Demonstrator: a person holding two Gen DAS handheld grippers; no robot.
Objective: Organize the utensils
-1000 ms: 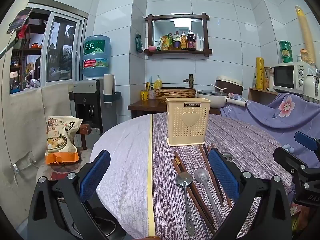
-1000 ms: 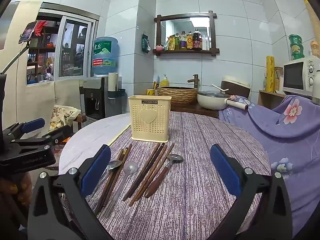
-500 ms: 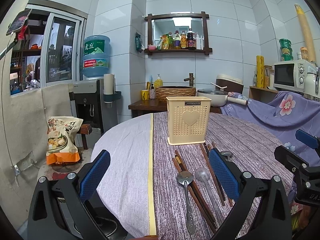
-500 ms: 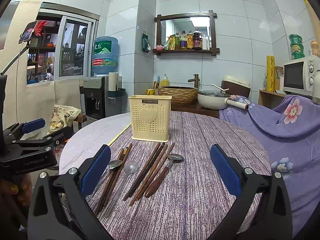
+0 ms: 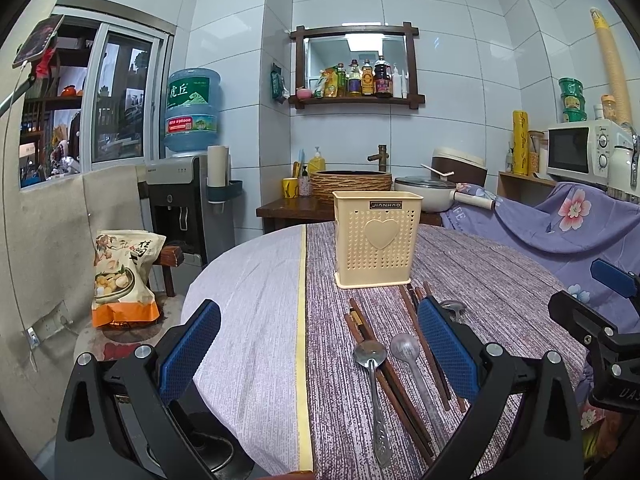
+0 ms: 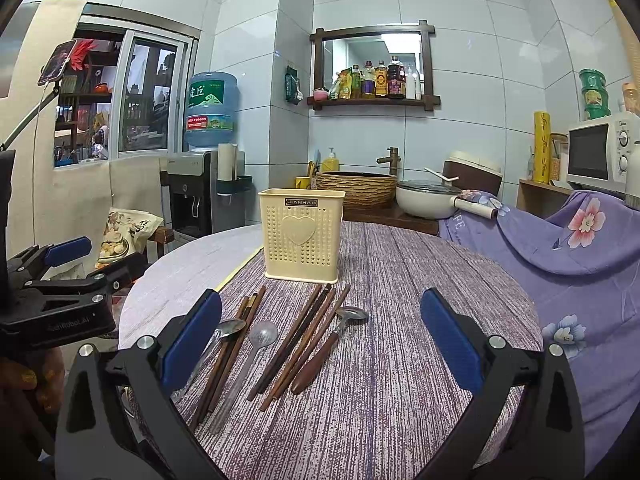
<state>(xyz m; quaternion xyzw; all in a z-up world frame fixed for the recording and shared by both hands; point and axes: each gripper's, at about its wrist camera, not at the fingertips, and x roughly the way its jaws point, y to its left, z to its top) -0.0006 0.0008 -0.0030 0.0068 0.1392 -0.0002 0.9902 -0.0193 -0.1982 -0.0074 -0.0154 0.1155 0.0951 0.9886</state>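
A cream perforated utensil holder (image 5: 378, 240) (image 6: 302, 236) stands upright on the round table. In front of it lie several brown chopsticks (image 6: 298, 340) (image 5: 390, 380), two metal spoons (image 5: 372, 376) (image 6: 262, 336) and a wooden-handled spoon (image 6: 332, 344). My left gripper (image 5: 320, 344) hovers open over the table's near edge, its right pad above the chopsticks. My right gripper (image 6: 320, 336) is open too, spanning the utensils from above and behind, holding nothing. Each gripper shows at the other view's edge.
The table (image 6: 400, 380) wears a purple striped cloth with a pale half on the left (image 5: 248, 320). A snack bag (image 5: 122, 280) sits on a stool at left, beside a water dispenser (image 5: 188, 184). A flowered purple cover (image 6: 580, 264) drapes over things at right.
Both grippers hold almost still; the left view has crept very slightly. Nothing on the table has moved.
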